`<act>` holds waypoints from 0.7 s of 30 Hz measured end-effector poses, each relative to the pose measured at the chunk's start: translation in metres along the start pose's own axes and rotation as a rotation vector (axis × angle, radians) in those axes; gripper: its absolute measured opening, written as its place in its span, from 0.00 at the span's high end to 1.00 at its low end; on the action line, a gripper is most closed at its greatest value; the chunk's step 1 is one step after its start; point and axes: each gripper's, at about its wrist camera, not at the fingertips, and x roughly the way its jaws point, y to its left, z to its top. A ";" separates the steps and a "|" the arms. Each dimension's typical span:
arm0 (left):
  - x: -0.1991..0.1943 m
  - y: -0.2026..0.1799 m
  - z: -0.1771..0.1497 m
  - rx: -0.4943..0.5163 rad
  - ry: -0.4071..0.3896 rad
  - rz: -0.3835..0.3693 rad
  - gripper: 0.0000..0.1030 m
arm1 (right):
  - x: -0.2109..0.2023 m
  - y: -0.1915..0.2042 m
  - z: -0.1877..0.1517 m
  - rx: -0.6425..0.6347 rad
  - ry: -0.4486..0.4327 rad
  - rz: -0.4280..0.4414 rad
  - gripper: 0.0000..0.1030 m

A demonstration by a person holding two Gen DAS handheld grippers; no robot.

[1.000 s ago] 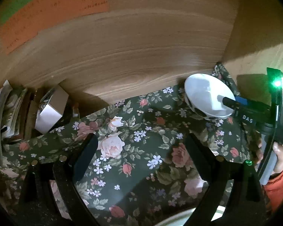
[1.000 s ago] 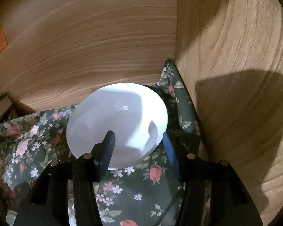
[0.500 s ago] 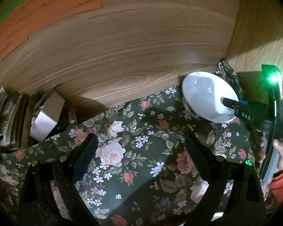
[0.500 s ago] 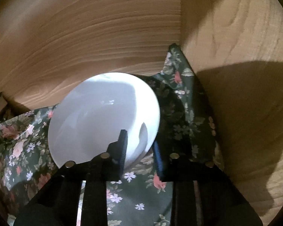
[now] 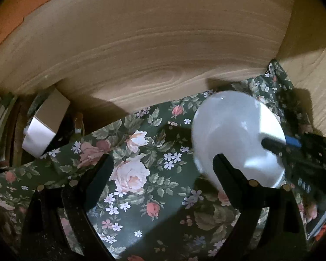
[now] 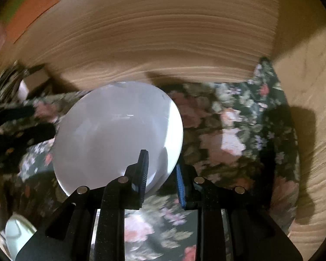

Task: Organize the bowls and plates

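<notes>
Wood-grain panels close in the back and right side of a table spread with a dark floral tablecloth (image 5: 141, 187), so the working space is a snug corner. The white bowl (image 6: 117, 134) is held by its near rim in the right claw (image 6: 160, 174), one finger inside the bowl and the blue-padded finger outside, a pinch that suits a thin ceramic lip and leaves the bowl tipped with its opening toward the camera. It appears lifted clear of the cloth, though motion blur in the right wrist view makes that hard to confirm. From the left wrist view the bowl (image 5: 237, 139) sits just past the right finger of the left claw (image 5: 163, 167), which is spread wide with nothing between its fingers, probably waiting to steady or receive it. A small cardboard box (image 5: 45, 126) stands at the far left against the wall, well apart from the bowl.
</notes>
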 end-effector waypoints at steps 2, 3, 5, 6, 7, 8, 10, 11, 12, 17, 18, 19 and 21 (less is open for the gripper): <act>0.001 0.001 0.000 -0.005 0.000 -0.001 0.09 | -0.003 0.006 -0.003 -0.027 0.008 0.027 0.81; 0.002 0.001 0.000 -0.004 0.002 -0.002 0.11 | -0.003 0.010 -0.003 -0.036 0.011 0.035 0.81; 0.004 0.000 -0.001 0.002 0.013 -0.005 0.14 | 0.000 0.021 -0.004 -0.054 0.020 0.044 0.81; 0.006 0.000 -0.001 0.004 0.021 -0.008 0.17 | 0.005 0.027 0.006 -0.058 0.025 0.046 0.81; 0.007 -0.001 -0.002 0.005 0.028 -0.010 0.19 | 0.005 0.028 0.006 -0.054 0.030 0.048 0.81; 0.009 -0.001 -0.003 0.007 0.039 -0.012 0.22 | 0.004 0.026 0.007 -0.040 0.036 0.057 0.81; 0.013 -0.002 -0.004 0.010 0.064 -0.020 0.26 | 0.003 0.019 0.008 0.011 0.052 0.082 0.81; 0.015 -0.002 -0.005 0.008 0.075 -0.025 0.29 | 0.004 0.017 0.012 0.032 0.054 0.090 0.81; 0.017 -0.001 -0.005 0.005 0.086 -0.029 0.31 | 0.004 0.016 0.012 0.047 0.054 0.096 0.81; 0.030 -0.003 -0.008 0.013 0.151 -0.058 0.53 | 0.007 0.009 0.014 0.080 0.060 0.097 0.81; 0.032 -0.004 -0.008 0.017 0.165 -0.066 0.60 | 0.008 0.009 0.014 0.082 0.061 0.100 0.81; 0.034 -0.005 -0.009 0.019 0.177 -0.075 0.63 | 0.008 0.010 0.013 0.081 0.061 0.101 0.81; 0.037 -0.007 -0.010 0.018 0.189 -0.095 0.69 | 0.012 0.011 0.014 0.077 0.061 0.107 0.81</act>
